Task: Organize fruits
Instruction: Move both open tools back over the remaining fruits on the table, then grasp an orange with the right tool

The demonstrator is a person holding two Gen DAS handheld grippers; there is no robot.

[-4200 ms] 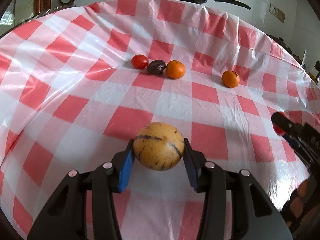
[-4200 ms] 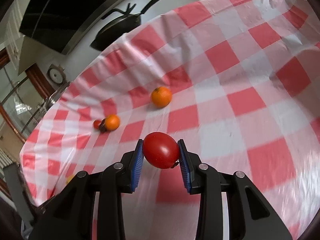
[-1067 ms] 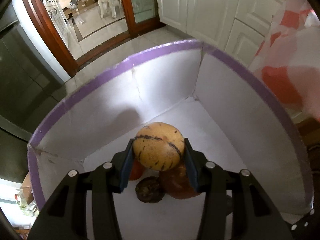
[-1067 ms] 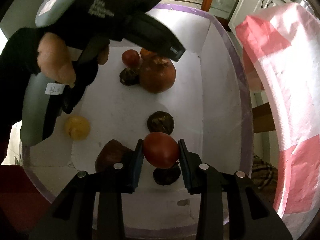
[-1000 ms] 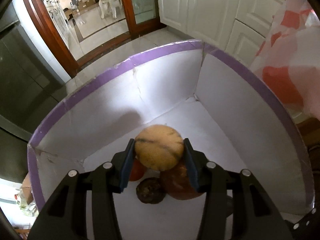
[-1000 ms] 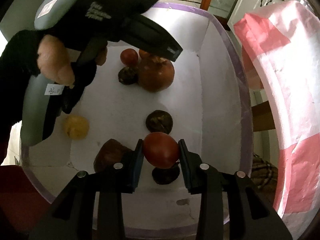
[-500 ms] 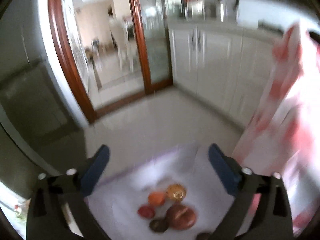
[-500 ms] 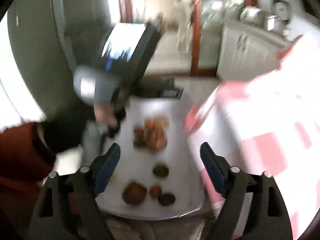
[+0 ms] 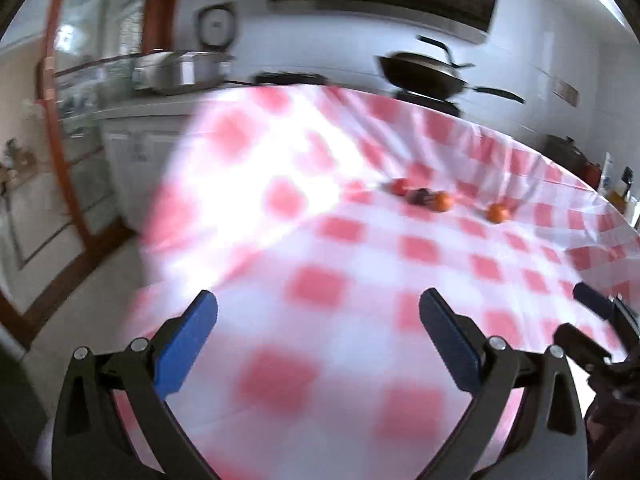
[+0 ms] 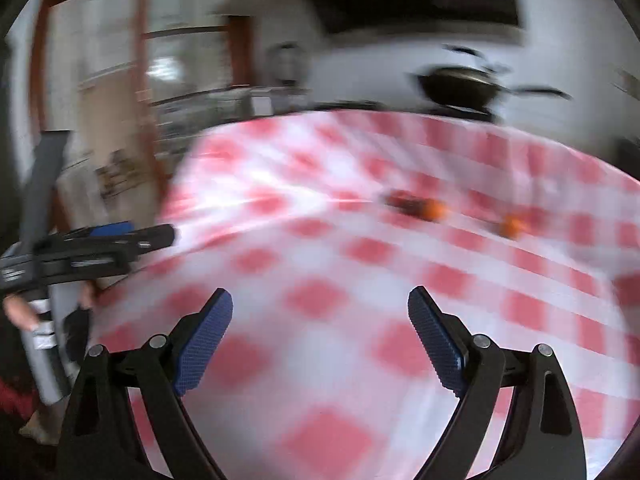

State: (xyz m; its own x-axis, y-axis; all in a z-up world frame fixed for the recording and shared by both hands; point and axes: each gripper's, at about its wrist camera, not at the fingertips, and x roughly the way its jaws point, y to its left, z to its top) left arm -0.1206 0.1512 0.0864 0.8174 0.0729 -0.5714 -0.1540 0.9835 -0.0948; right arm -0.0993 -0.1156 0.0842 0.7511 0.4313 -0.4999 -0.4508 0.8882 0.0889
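Both views are blurred by motion. On the red-and-white checked tablecloth, far ahead, lie a red tomato, a dark fruit and an orange close together, with a second orange further right. The right wrist view has the same group and the lone orange. My left gripper is open and empty above the near part of the cloth. My right gripper is also open and empty, well short of the fruits.
The table's left edge drops to the floor and white cabinets. A black pan and a metal pot stand on the counter behind. The left tool's fingers show side-on at the left, held by a hand.
Both grippers let go of their fruits over the white box, opened wide, then rose and swung round to face the table. The box is out of view.
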